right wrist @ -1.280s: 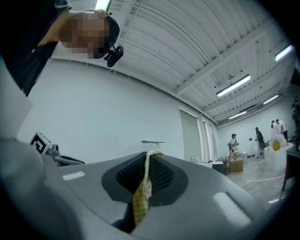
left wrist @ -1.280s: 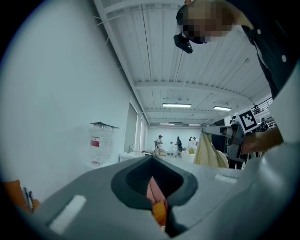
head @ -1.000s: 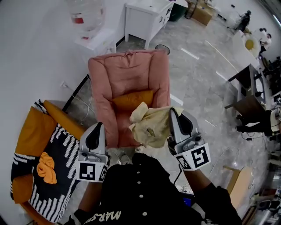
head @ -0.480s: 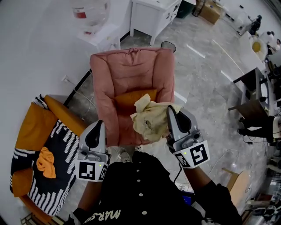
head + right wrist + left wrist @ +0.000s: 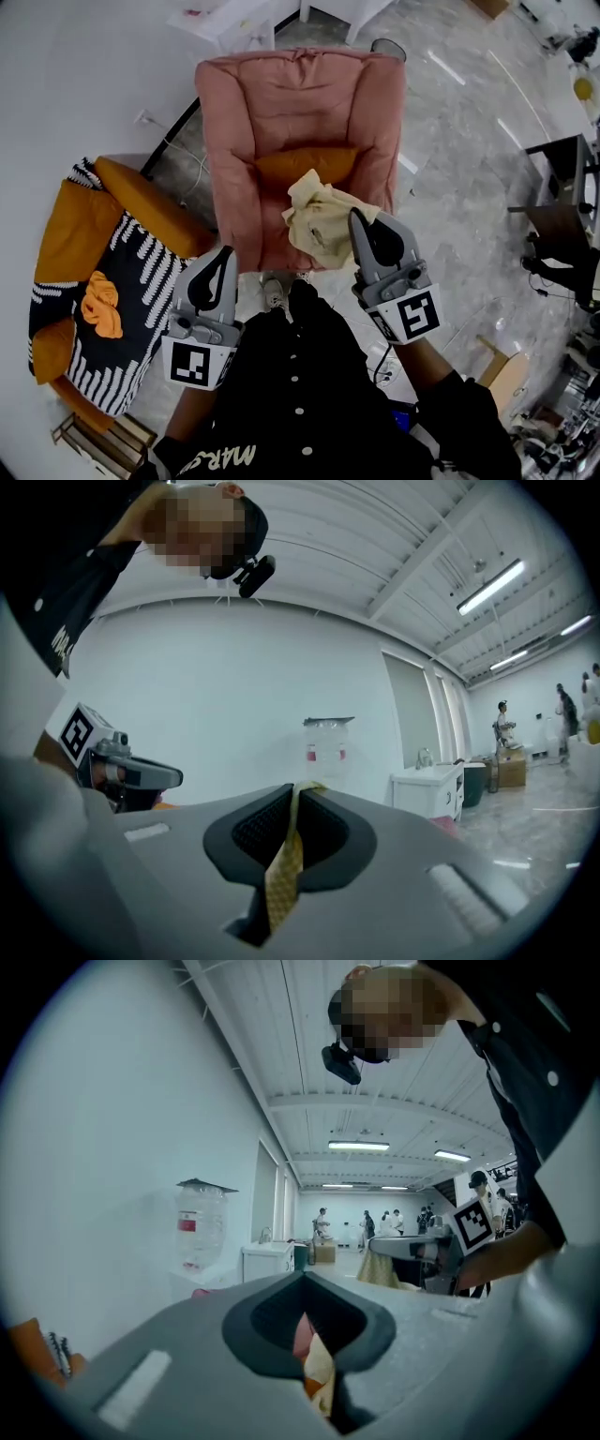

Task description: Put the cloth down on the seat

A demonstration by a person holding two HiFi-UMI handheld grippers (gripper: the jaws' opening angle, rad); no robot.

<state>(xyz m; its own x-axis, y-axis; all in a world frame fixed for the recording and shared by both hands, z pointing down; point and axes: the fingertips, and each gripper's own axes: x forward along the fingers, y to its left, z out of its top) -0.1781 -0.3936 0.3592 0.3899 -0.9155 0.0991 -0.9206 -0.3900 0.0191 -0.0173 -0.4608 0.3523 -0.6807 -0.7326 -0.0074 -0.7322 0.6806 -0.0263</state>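
Pale-yellow, crumpled woven cloth (image 5: 319,223) is held by the right gripper (image 5: 360,221), whose fingers are closed on a thin fold of it. In the right gripper view a narrow strip of the fabric is seen pinched between the dark pads, running from the tips down toward the base. The bulk of the cloth is bunched just ahead of those fingers and to their left, over the front of the seat (image 5: 258,234) of the pink upholstered armchair (image 5: 281,94). Whether it already touches the seat cannot be told from the head view. A flat orange cushion (image 5: 305,164) is propped at the back of the seat, beyond the fingertips.

The left gripper (image 5: 223,258) is carried near the chair's front corner, apart from the cloth. Its fingers are drawn nearly together, with only a thin slit between them, and nothing is gripped. Only slivers of pink, cream and orange from the scene beyond are seen through that slit.

The cloth is judged light, limp and in no way fragile, so it should collapse into a loose heap once let go, without sliding or bouncing on the upholstery. A pinch on any edge or fold is enough to carry it. Since only a thin fold is caught, it could slip out if tugged. Some fabric may also cling to the textured pads when the fingers are opened.
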